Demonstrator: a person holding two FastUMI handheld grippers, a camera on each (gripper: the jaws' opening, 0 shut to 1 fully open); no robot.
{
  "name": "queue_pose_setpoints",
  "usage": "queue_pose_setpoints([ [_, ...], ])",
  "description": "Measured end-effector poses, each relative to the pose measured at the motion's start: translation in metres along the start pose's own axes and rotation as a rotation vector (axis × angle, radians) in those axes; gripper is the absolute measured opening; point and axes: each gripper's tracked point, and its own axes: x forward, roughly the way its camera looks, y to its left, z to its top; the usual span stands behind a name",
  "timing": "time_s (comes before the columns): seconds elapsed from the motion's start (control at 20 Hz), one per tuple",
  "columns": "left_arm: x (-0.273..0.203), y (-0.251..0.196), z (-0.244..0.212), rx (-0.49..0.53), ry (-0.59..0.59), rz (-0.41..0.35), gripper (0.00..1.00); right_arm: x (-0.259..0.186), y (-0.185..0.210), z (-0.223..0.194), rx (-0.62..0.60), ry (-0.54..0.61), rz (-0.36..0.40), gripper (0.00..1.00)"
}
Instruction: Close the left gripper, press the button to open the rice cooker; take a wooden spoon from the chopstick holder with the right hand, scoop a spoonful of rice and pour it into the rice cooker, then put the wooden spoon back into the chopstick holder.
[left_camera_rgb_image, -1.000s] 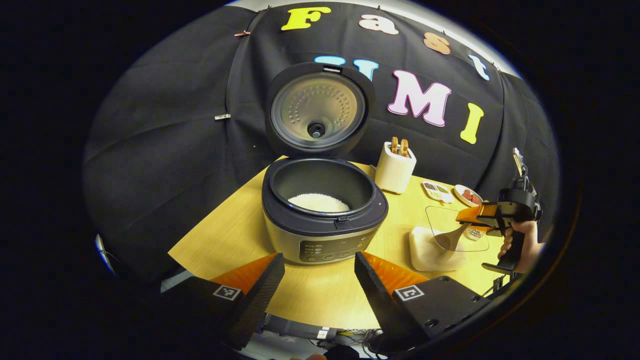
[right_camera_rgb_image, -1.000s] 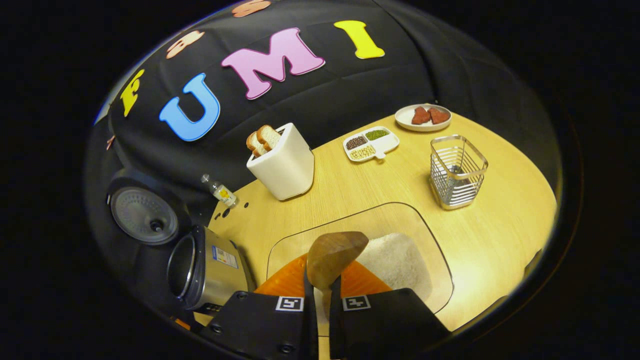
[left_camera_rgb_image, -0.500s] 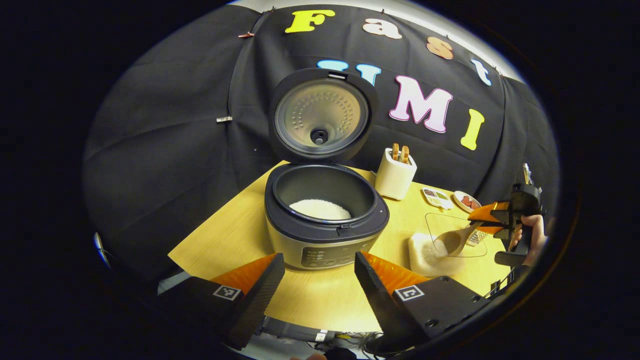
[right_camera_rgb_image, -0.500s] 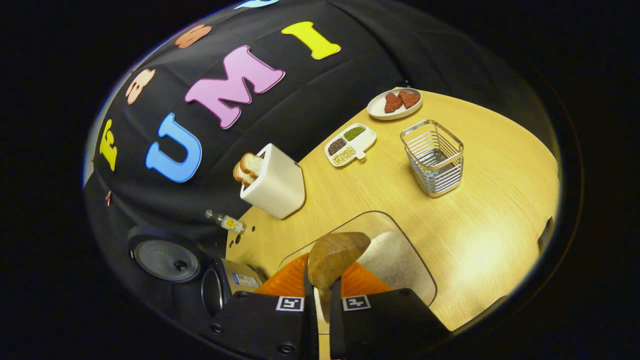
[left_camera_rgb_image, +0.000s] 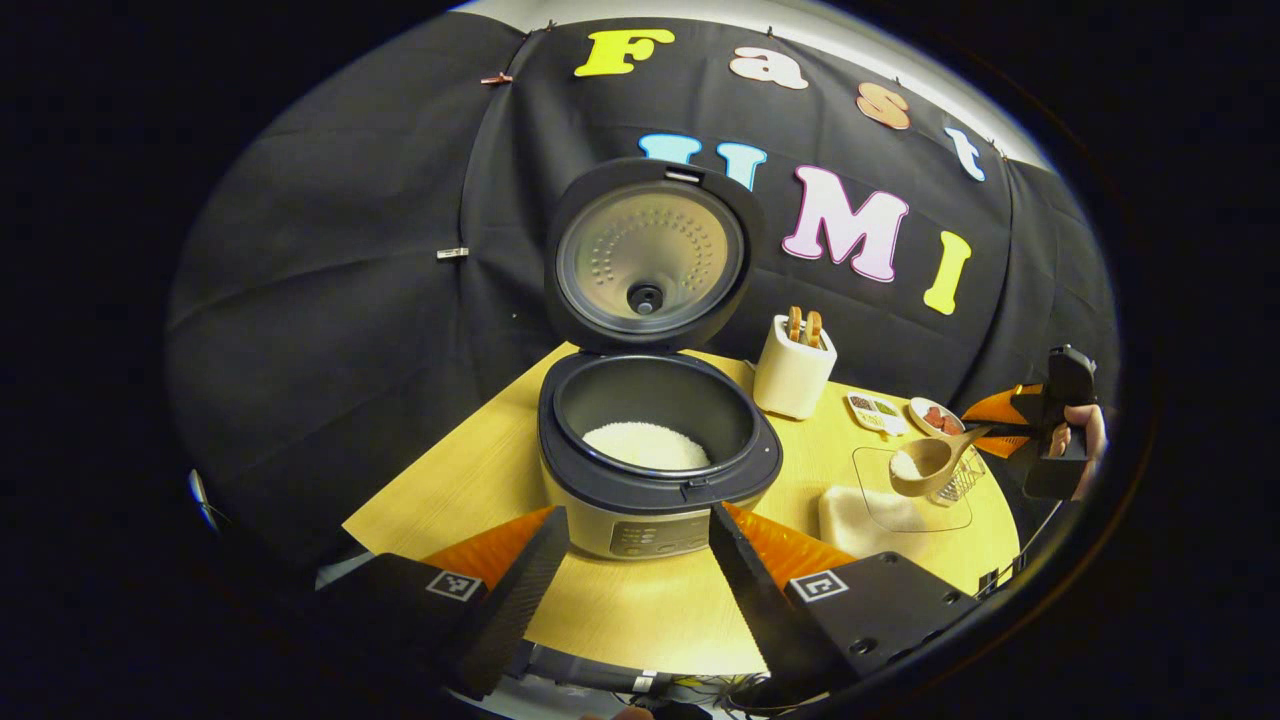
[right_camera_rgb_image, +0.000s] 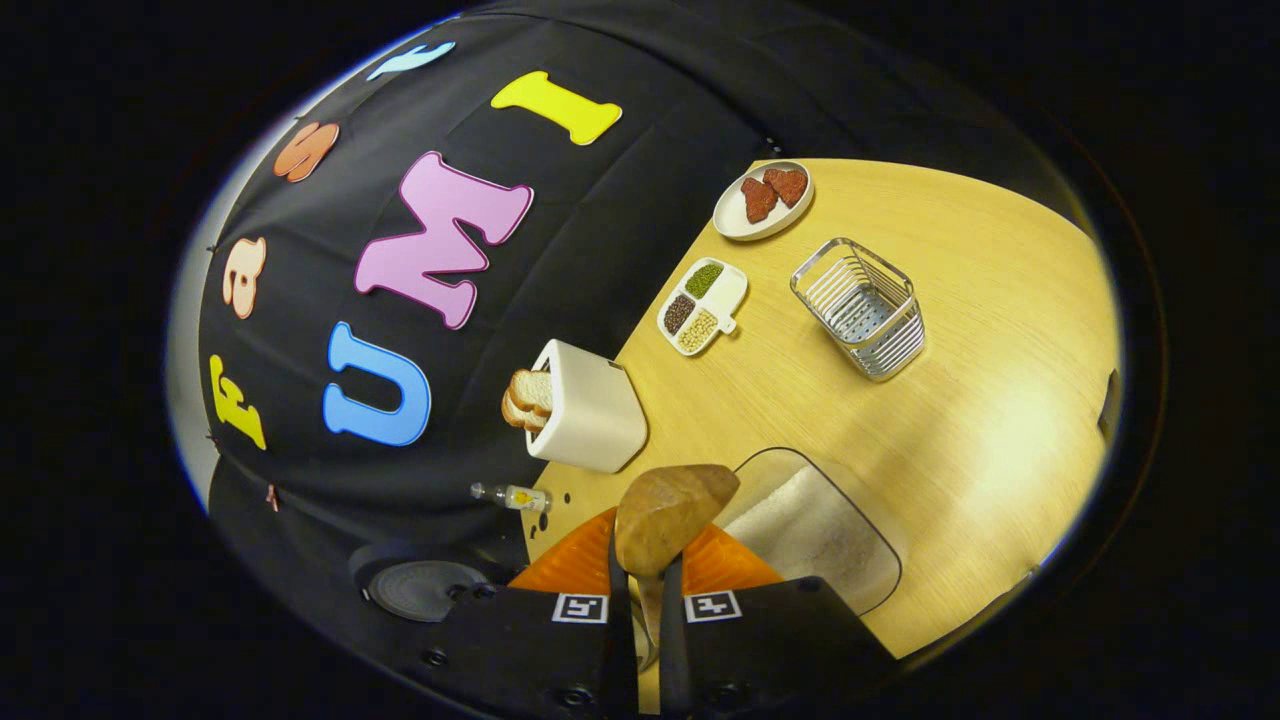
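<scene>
The rice cooker (left_camera_rgb_image: 655, 490) stands open, its lid (left_camera_rgb_image: 648, 255) upright, with white rice (left_camera_rgb_image: 645, 445) in the pot. My left gripper (left_camera_rgb_image: 635, 590) is open just in front of the cooker's control panel, holding nothing. To the right, a hand holds my right gripper (left_camera_rgb_image: 1035, 425), which is shut on the handle of the wooden spoon (left_camera_rgb_image: 925, 462). The spoon's bowl carries some rice and hangs above the glass rice container (left_camera_rgb_image: 900, 500). In the right gripper view the spoon (right_camera_rgb_image: 672, 510) sticks out between my right gripper's (right_camera_rgb_image: 647, 600) fingers, over the container (right_camera_rgb_image: 815, 530). The wire chopstick holder (right_camera_rgb_image: 862, 308) stands empty.
A white toaster (right_camera_rgb_image: 585, 408) with bread slices stands by the wall, with a small bottle (right_camera_rgb_image: 512, 495) lying near it. Farther back are a divided dish of beans (right_camera_rgb_image: 702, 307) and a plate of meat (right_camera_rgb_image: 764, 199). The cooker's lid (right_camera_rgb_image: 425, 590) shows at lower left.
My right gripper has lifted the spoon out of the rice container with rice in it and rolled as it rose. My left gripper has drifted slightly; it stays open.
</scene>
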Motion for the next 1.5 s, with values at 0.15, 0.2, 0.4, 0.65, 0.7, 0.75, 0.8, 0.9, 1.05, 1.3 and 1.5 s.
queue_pose_setpoints([
  [0.15,0.0,0.002,0.004,-0.009,-0.008,0.004,0.96,-0.001,0.026,-0.001,0.049,0.023,0.039,0.13],
  [0.2,-0.001,0.003,0.003,-0.01,-0.01,0.006,0.96,-0.001,0.035,-0.004,0.068,0.034,0.054,0.13],
  [0.4,-0.003,0.011,0.005,-0.016,-0.024,0.022,0.96,0.001,0.073,-0.022,0.116,0.094,0.112,0.13],
  [0.65,-0.009,0.024,0.005,-0.043,-0.035,0.049,0.96,0.011,0.12,-0.049,0.092,0.147,0.156,0.13],
  [0.7,-0.009,0.028,0.004,-0.046,-0.036,0.056,0.96,0.015,0.131,-0.056,0.075,0.157,0.166,0.13],
  [0.75,-0.01,0.031,0.005,-0.048,-0.036,0.063,0.93,0.017,0.142,-0.065,0.057,0.166,0.178,0.13],
  [0.8,-0.011,0.035,0.003,-0.051,-0.036,0.069,0.92,0.02,0.154,-0.072,0.038,0.175,0.19,0.13],
  [0.9,-0.012,0.042,0.003,-0.062,-0.037,0.081,0.96,0.024,0.175,-0.087,-0.002,0.193,0.214,0.13],
  [1.05,-0.012,0.053,0.001,-0.076,-0.038,0.099,0.96,0.032,0.206,-0.112,-0.084,0.209,0.244,0.13],
  [1.3,-0.012,0.069,0.0,-0.091,-0.035,0.127,0.96,0.046,0.243,-0.16,-0.311,0.214,0.301,0.13],
  [1.5,-0.012,0.084,0.001,-0.1,-0.037,0.147,0.95,0.049,0.264,-0.195,-0.538,0.182,0.345,0.13],
])
